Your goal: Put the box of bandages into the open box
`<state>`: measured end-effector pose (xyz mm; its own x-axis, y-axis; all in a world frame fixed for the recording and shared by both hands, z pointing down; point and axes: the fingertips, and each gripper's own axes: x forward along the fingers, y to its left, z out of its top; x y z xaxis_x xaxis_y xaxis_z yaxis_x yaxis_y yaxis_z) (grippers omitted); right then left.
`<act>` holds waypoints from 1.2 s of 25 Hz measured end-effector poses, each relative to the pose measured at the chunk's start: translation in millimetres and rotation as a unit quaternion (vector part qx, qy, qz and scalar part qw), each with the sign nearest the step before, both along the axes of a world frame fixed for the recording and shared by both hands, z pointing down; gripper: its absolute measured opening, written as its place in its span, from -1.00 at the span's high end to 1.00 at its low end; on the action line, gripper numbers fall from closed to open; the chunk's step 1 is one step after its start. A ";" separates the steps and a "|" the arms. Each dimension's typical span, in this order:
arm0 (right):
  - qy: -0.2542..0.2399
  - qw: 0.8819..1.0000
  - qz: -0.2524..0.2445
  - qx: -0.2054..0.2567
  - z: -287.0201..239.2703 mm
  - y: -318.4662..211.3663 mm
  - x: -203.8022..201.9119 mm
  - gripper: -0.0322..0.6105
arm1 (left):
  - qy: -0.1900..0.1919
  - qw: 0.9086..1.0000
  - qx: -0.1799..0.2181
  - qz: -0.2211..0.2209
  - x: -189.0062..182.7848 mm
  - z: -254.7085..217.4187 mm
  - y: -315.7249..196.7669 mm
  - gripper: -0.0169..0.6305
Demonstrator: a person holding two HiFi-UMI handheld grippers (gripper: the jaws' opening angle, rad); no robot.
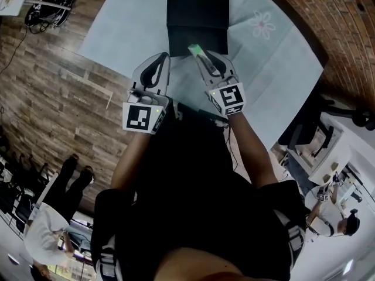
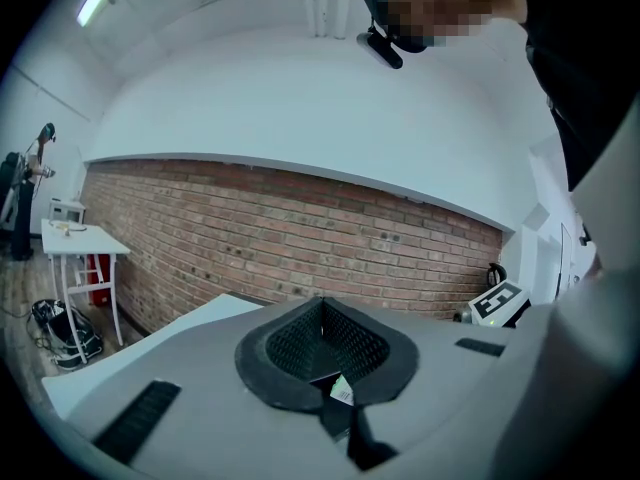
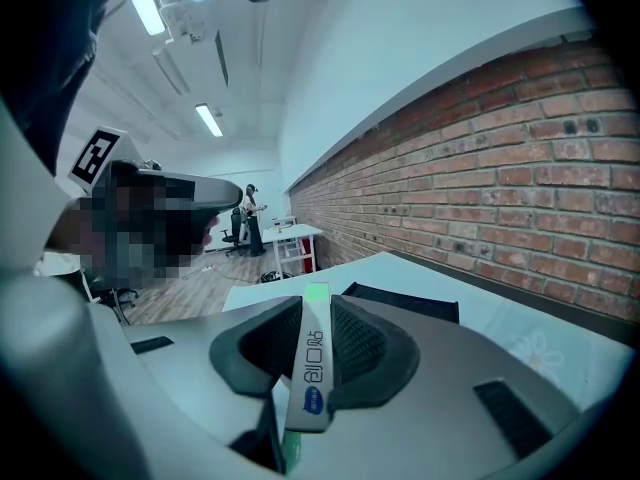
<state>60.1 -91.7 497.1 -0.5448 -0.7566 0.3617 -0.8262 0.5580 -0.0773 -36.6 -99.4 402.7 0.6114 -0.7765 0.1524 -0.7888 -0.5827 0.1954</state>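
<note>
Pale blue tablecloth (image 1: 275, 69) covers the table, brick wall (image 3: 480, 168) alongside. The right gripper (image 1: 203, 56) has its jaws clamped partway closed on the box of bandages (image 3: 308, 368), which sits thin edge up with its green end poking out front. The left gripper (image 2: 322, 306) is pinched together with nothing in it, just beside the right one. Both tips are at the near edge of the open box (image 1: 197, 31), which is black with its lid flipped up.

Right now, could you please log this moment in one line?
right hand-held gripper: shut on bandage box; left hand-held gripper: shut; open box: ahead
</note>
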 end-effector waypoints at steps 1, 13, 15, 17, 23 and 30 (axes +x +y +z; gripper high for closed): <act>0.003 1.000 -0.005 0.000 3.8 -1.5 -2.1 0.58 | -0.002 1.000 -0.002 0.000 -1.1 2.4 -1.1 0.84; 0.014 0.998 -0.055 -0.024 37.6 -22.9 -21.3 0.58 | 0.004 1.000 -0.013 0.001 -7.2 20.3 -22.1 0.84; 0.023 0.998 -0.059 -0.021 42.5 -28.5 -22.7 0.58 | 0.002 1.000 -0.015 0.001 -8.3 25.0 -24.8 0.85; 0.032 0.997 -0.063 -0.020 48.0 -33.5 -23.3 0.58 | 0.003 1.000 -0.019 0.002 -7.9 28.8 -26.5 0.84; 0.056 0.993 -0.097 -0.020 68.5 -42.9 -25.3 0.58 | 0.004 0.999 -0.033 0.004 -6.4 41.8 -27.2 0.84; 0.087 0.986 -0.141 -0.023 91.0 -52.1 -33.7 0.58 | -0.003 0.998 -0.062 0.005 -9.2 55.9 -31.2 0.85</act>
<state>26.4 -143.8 588.1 -0.6577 -0.5651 0.4981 -0.6420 0.7664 0.0218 -45.8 -130.6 458.6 0.6177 -0.7453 0.2510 -0.7845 -0.5618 0.2627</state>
